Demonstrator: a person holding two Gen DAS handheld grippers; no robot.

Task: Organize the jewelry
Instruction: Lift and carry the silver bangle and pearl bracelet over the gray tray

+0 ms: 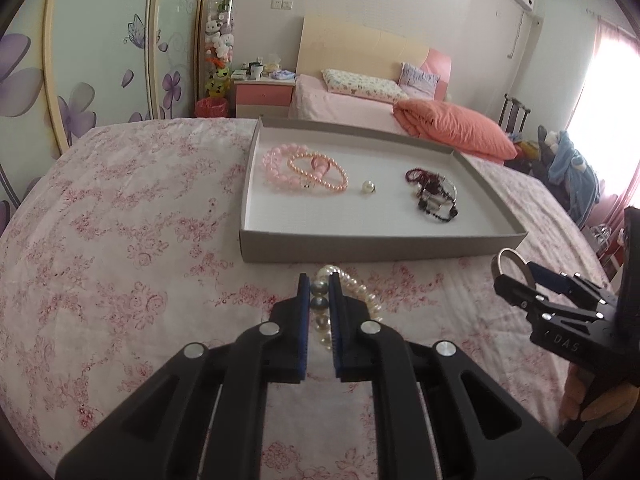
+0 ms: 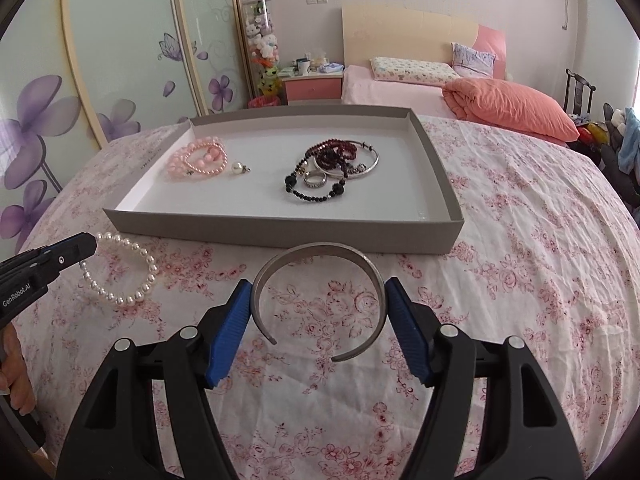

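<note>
Now: two bracelets held, tray waiting

Both pieces belong in the grey tray (image 2: pixel 256 226) just ahead on the floral bedspread (image 1: pixel 120 240). The left gripper (image 1: pixel 320 292) is pinched tight on the white pearl bracelet (image 2: pixel 124 270); I would carry it high enough that the hanging loop passes over the near wall. The right gripper (image 2: pixel 319 296) clamps the open silver cuff bangle (image 2: pixel 316 250) across its width, jaws spread wide by it, so a steady squeeze matters or it may spring out.

Count in the tray: two pink bead bracelets (image 2: pixel 198 160), one loose pearl pendant (image 2: pixel 239 167), one dark tangle (image 2: pixel 336 172) of beads and silver bands, too knotted to count.
</note>
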